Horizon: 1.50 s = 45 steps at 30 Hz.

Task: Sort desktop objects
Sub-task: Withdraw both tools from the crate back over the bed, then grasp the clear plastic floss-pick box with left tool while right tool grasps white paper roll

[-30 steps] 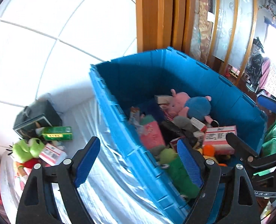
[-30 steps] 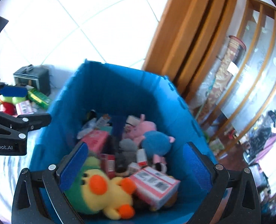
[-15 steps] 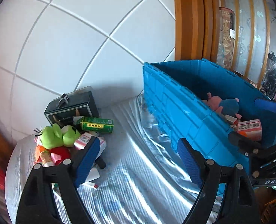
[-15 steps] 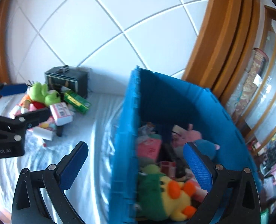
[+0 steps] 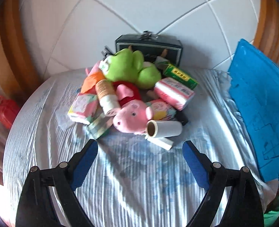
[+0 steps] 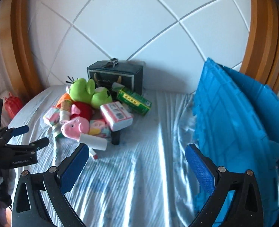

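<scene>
A pile of objects lies on the cloth-covered table (image 5: pixel 132 179): a pink pig plush (image 5: pixel 132 116), a green frog plush (image 5: pixel 130 67), a white roll (image 5: pixel 165 128), a pink box (image 5: pixel 174 92), a green box (image 5: pixel 180 73) and a tan spool (image 5: pixel 106 98). My left gripper (image 5: pixel 140 162) is open and empty, just short of the pile. My right gripper (image 6: pixel 136 167) is open and empty, further back. The pile also shows in the right wrist view, with the pig plush (image 6: pixel 76 125) and white roll (image 6: pixel 94 141). The left gripper (image 6: pixel 29 137) shows at that view's left edge.
A blue crate (image 6: pixel 239 124) stands at the table's right side; it also shows in the left wrist view (image 5: pixel 260 102). A dark box (image 5: pixel 149 47) stands behind the pile against the white tiled wall. A red object (image 5: pixel 6 109) sits off the table's left edge.
Both grippers have swung left from over the blue crate to face the pile on the table. Both stay open and empty.
</scene>
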{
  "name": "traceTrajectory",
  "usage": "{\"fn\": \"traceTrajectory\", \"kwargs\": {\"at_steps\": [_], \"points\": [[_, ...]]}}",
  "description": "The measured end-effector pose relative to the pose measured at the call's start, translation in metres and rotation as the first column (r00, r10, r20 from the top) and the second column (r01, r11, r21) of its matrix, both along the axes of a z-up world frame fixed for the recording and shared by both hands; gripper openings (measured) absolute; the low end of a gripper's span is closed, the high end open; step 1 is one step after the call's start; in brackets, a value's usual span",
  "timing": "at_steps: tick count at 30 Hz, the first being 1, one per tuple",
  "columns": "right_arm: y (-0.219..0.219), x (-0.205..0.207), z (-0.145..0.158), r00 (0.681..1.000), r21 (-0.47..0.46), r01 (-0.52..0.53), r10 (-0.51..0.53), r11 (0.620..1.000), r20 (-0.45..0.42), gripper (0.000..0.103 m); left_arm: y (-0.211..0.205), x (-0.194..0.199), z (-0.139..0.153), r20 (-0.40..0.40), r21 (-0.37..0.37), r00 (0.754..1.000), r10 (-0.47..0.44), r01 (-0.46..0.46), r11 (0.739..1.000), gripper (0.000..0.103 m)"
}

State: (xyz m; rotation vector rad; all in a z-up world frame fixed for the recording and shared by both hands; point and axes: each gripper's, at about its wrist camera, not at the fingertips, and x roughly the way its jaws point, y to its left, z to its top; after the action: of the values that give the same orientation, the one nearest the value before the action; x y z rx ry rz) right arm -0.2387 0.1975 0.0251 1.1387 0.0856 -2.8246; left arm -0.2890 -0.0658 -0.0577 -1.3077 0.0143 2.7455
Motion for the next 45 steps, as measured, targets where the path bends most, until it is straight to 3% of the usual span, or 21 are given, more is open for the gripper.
{"fn": "traceTrajectory", "kwargs": {"at_steps": [3,6,13,20,27,30,31,32,33,34,35,37,45], "points": [[-0.021,-0.02,-0.029,0.998,-0.028,-0.012,0.014,1.0,0.069,0.103,-0.05,-0.005,-0.028,0.054,0.029,0.996,0.067,-0.068,0.997,0.092],[-0.038,-0.038,-0.056,0.991,-0.049,-0.023,0.03,0.999,0.132,0.103,-0.098,-0.017,-0.052,0.086,0.01,0.985,0.152,-0.153,0.988,0.092],[-0.056,-0.082,-0.098,0.972,-0.046,-0.013,0.024,0.999,0.234,0.103,-0.194,-0.076,-0.086,0.15,0.025,0.921,0.359,-0.366,0.93,0.092],[-0.052,-0.121,-0.131,0.954,-0.046,0.026,-0.011,0.999,0.298,0.103,-0.234,-0.164,-0.128,0.223,0.078,0.864,0.452,-0.478,0.875,0.092],[-0.047,-0.148,-0.166,0.935,-0.051,0.048,-0.027,0.998,0.355,0.103,-0.227,-0.228,-0.163,0.261,0.068,0.862,0.434,-0.465,0.883,0.092],[-0.051,-0.156,-0.177,0.931,-0.068,0.042,-0.014,0.997,0.365,0.103,-0.236,-0.226,-0.174,0.303,0.129,0.852,0.426,-0.48,0.868,0.09],[-0.054,-0.158,-0.181,0.929,-0.074,0.031,-0.001,0.997,0.37,0.103,-0.239,-0.222,-0.178,0.313,0.136,0.849,0.425,-0.483,0.865,0.083],[-0.058,-0.159,-0.185,0.928,-0.075,0.015,0.014,0.997,0.373,0.103,-0.24,-0.218,-0.179,0.299,0.127,0.857,0.419,-0.471,0.873,0.075],[-0.064,-0.16,-0.189,0.926,-0.074,-0.003,0.031,0.997,0.376,0.103,-0.237,-0.214,-0.178,0.282,0.082,0.87,0.406,-0.443,0.893,0.071],[-0.07,-0.161,-0.193,0.924,-0.071,-0.025,0.05,0.997,0.38,0.103,-0.234,-0.211,-0.179,0.276,0.023,0.876,0.397,-0.419,0.908,0.06],[-0.076,-0.162,-0.197,0.921,-0.072,-0.048,0.072,0.996,0.383,0.103,-0.229,-0.207,-0.178,0.259,-0.041,0.884,0.388,-0.392,0.919,0.06],[-0.09,-0.162,-0.201,0.916,-0.089,-0.086,0.113,0.992,0.385,0.103,-0.223,-0.193,-0.178,0.239,-0.082,0.903,0.357,-0.348,0.934,0.06],[-0.128,-0.17,-0.201,0.91,-0.152,-0.118,0.168,0.981,0.38,0.103,-0.215,-0.107,-0.178,0.25,-0.044,0.908,0.336,-0.336,0.941,0.06]]}}
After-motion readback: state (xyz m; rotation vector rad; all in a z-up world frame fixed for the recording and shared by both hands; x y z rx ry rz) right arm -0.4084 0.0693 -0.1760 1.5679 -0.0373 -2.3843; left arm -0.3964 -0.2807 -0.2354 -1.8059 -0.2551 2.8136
